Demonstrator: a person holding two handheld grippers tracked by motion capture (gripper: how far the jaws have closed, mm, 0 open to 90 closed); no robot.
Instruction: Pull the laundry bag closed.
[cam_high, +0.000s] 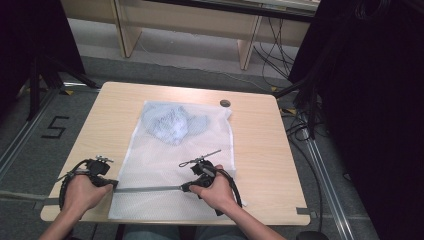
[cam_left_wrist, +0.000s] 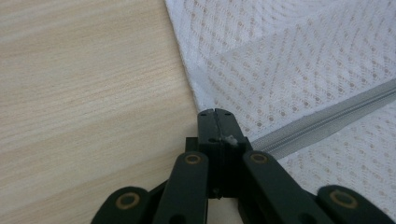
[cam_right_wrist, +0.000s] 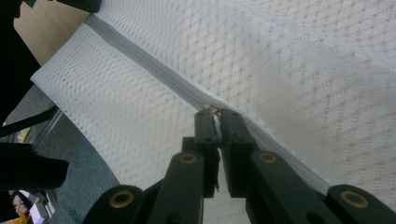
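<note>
The wooden counter (cam_high: 260, 150) carries a white mesh bag (cam_high: 165, 165), its long axis running from 6 to 12 o'clock. A blue garment (cam_high: 172, 125) lies inside, at the 12 o'clock end. The grey zipper (cam_high: 150, 189) runs across the bag from 9 to 3 o'clock, near the 6 o'clock edge. The left gripper (cam_left_wrist: 217, 114) has its jaws closed on the zipper end at 9 o'clock. The right gripper (cam_right_wrist: 217, 112) pinches the zipper slider (cam_right_wrist: 214, 110).
</note>
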